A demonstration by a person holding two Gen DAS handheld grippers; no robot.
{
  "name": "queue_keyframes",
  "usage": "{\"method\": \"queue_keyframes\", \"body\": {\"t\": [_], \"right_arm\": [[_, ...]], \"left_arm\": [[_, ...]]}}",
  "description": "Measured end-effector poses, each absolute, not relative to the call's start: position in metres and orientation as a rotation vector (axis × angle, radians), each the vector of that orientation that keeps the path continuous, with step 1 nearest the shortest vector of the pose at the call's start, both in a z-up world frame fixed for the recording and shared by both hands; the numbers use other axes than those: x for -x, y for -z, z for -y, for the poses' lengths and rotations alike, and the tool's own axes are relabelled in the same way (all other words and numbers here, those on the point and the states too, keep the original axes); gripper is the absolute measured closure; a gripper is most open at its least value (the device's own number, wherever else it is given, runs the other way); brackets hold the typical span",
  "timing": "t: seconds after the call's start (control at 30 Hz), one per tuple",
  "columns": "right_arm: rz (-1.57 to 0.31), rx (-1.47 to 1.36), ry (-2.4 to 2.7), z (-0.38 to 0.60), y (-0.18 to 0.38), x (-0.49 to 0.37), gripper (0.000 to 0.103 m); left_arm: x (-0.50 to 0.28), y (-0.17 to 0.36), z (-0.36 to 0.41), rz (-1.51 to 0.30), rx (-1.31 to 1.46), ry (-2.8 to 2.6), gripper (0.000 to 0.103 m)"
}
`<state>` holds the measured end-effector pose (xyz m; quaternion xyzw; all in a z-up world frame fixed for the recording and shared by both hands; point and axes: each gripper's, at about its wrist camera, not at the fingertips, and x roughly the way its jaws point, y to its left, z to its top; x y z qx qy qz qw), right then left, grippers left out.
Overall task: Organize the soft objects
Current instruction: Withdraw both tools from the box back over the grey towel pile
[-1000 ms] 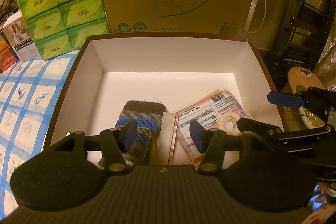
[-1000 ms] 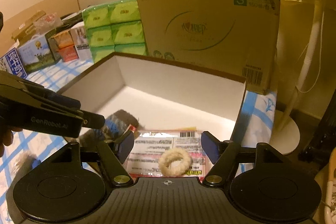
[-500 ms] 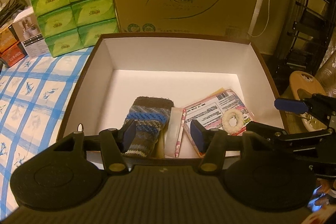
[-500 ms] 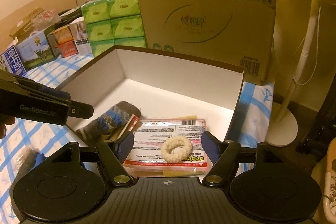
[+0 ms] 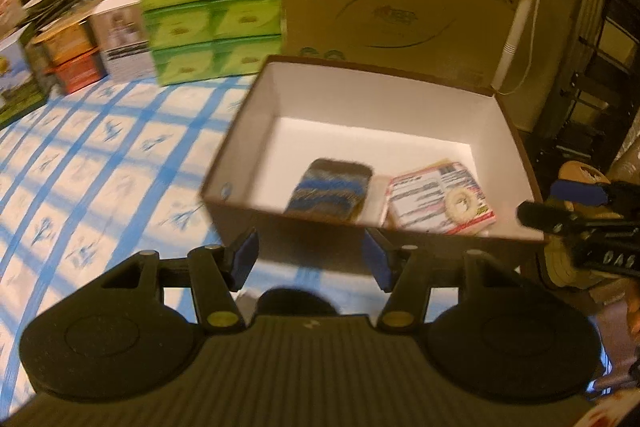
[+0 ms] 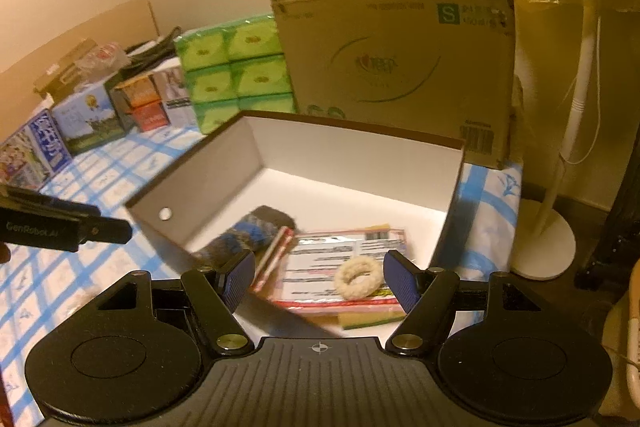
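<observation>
Well, both grippers gape, nothing between jaws: left gripper [image 5: 310,259] outside box [image 5: 248,131], right gripper [image 6: 319,279] over its near edge. Sock [image 6: 248,231], fuzzy ring [image 6: 358,277] on packet [image 6: 340,267] lie inside. Only right view shows sponge [image 6: 368,319] under packet; left view blurred, sock's lower end hidden by box wall.

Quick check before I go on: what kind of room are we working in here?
Most likely a home room used for storage. A blue-checked cloth covers the work surface, stacked green tissue packs and a big shipping carton stand behind the open box, and a standing fan is beside it.
</observation>
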<state>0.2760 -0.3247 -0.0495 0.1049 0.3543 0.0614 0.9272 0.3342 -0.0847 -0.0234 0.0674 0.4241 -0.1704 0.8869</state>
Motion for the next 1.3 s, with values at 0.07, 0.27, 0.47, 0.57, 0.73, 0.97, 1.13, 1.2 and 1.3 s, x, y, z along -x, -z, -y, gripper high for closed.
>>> {"method": "queue_keyframes", "body": {"t": [0.07, 0.27, 0.47, 0.57, 0.73, 0.97, 1.13, 1.2, 1.3], "right_arm": [[-0.713, -0.217, -0.146, 0.319, 0.045, -0.266, 0.032], [-0.709, -0.219, -0.212, 0.300, 0.037, -0.241, 0.032], [-0.734, -0.210, -0.288, 0.275, 0.040, -0.221, 0.032], [-0.757, -0.205, -0.320, 0.263, 0.046, -0.214, 0.032], [-0.805, -0.181, -0.365, 0.241, 0.061, -0.208, 0.032], [-0.867, -0.145, -0.407, 0.219, 0.081, -0.205, 0.032], [-0.894, -0.119, -0.418, 0.210, 0.092, -0.206, 0.032], [-0.902, -0.109, -0.423, 0.207, 0.095, -0.206, 0.032], [-0.917, -0.098, -0.426, 0.203, 0.100, -0.207, 0.032]], "left_arm": [[-0.322, 0.021, 0.067, -0.880, -0.122, 0.330, 0.047], [-0.283, 0.019, 0.015, -0.884, -0.086, 0.241, 0.047], [-0.246, 0.025, -0.017, -0.906, -0.069, 0.167, 0.047], [-0.229, 0.030, -0.028, -0.918, -0.058, 0.128, 0.047], [-0.210, 0.043, -0.044, -0.948, -0.019, 0.088, 0.047], [-0.198, 0.061, -0.050, -0.974, 0.004, 0.059, 0.047], [-0.194, 0.076, -0.053, -1.001, 0.022, 0.051, 0.047], [-0.194, 0.081, -0.054, -1.008, 0.026, 0.046, 0.047], [-0.196, 0.090, -0.054, -1.024, 0.038, 0.050, 0.047]]}}
